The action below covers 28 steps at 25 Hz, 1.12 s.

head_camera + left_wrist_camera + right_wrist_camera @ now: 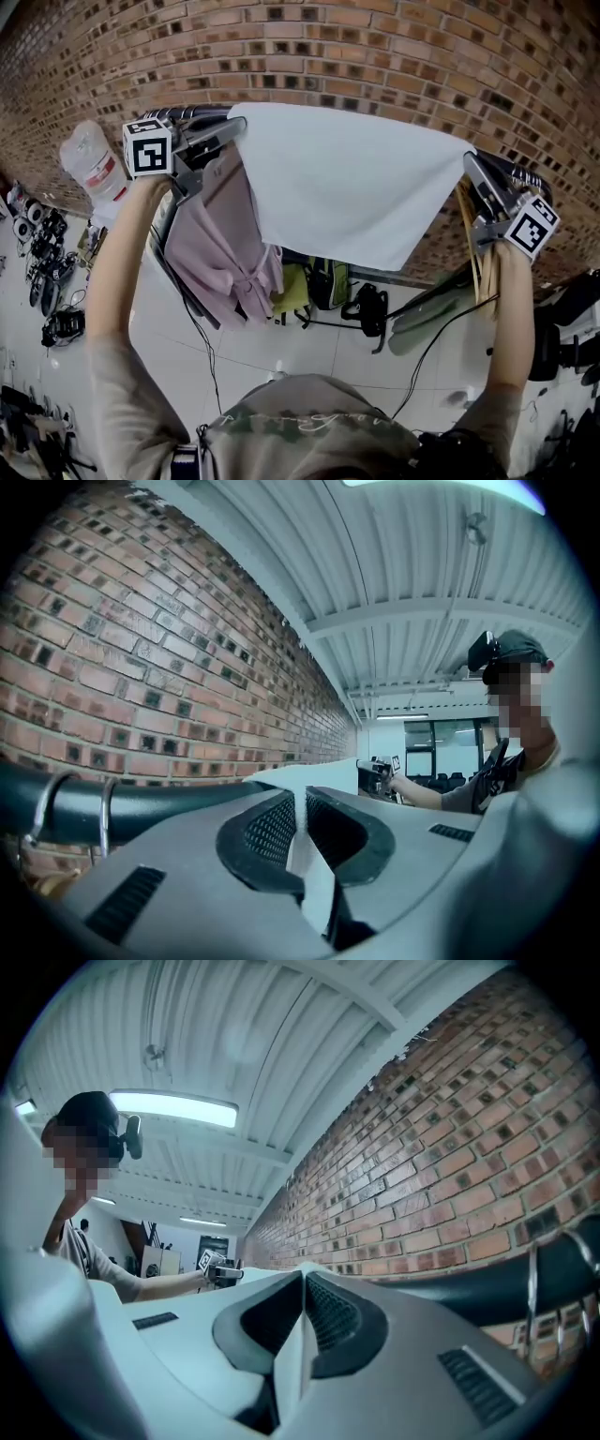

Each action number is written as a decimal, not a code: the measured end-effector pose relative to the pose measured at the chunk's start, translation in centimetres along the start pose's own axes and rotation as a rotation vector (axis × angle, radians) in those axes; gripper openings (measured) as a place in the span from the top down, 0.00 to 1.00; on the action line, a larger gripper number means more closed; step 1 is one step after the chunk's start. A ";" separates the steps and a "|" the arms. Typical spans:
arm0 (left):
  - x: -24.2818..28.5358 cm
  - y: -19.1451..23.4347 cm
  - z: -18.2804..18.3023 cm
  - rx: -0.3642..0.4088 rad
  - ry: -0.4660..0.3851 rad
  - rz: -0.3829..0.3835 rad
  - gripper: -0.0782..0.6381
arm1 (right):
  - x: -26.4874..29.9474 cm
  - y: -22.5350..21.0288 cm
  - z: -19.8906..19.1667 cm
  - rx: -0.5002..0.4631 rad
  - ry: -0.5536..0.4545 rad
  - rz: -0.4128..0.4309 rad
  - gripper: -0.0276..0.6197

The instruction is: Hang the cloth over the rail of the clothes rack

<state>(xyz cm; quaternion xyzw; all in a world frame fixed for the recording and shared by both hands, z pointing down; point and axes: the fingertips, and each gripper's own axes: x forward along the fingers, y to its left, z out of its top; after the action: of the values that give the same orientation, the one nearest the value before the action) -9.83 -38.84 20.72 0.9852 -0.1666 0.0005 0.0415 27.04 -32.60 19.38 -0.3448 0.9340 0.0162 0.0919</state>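
Head view: fingers (220, 132) of left gripper (232, 129) and right gripper (472, 167) are clenched on the upper corners of the cloth (347, 187), stretched between them. Rail (199, 112) lies just beyond. Cloth judged light and limp; corner holds suit draping.

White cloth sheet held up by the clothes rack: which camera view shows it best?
The head view: the white cloth sheet hangs spread full-width between the left gripper and right gripper. Each gripper view shows only a thin strip of its edge pinched between that gripper's shut jaws.
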 end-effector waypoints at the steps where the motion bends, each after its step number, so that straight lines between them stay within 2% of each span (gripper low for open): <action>1: 0.1 0.1 -0.3 0.000 0.014 0.008 0.85 | 0.0 -0.1 -0.1 -0.001 0.005 -0.004 0.92; 11: -0.2 0.5 -1.3 -0.002 0.012 0.047 0.85 | -0.2 0.0 -1.1 -0.009 0.045 -0.008 0.91; 12: -0.3 0.6 -1.4 -0.008 0.005 0.058 0.85 | -0.2 0.3 -1.3 -0.017 0.060 0.005 0.89; 14: -0.5 0.7 -1.5 -0.025 -0.011 0.071 0.85 | -0.3 0.8 -1.9 -0.044 0.102 0.021 0.77; 15: -0.6 0.9 -1.6 -0.031 -0.016 0.074 0.82 | -0.3 0.9 -2.0 -0.061 0.119 0.016 0.75; 18: -1.1 1.3 -1.8 -0.022 -0.021 0.090 0.78 | -0.6 0.8 -2.2 -0.093 0.140 -0.009 0.74; 21: -1.5 1.1 -1.5 -0.028 -0.036 0.101 0.78 | -1.1 1.1 -2.4 -0.081 0.136 -0.005 0.66; 28: -2.8 0.8 -1.6 -0.045 -0.060 0.091 0.78 | -2.0 0.8 -3.0 -0.032 0.098 -0.023 0.66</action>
<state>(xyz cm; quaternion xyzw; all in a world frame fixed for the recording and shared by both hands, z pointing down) -12.76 -38.56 22.34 0.9750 -0.2123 -0.0311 0.0585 27.54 -30.99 22.69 -0.3573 0.9330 0.0131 0.0405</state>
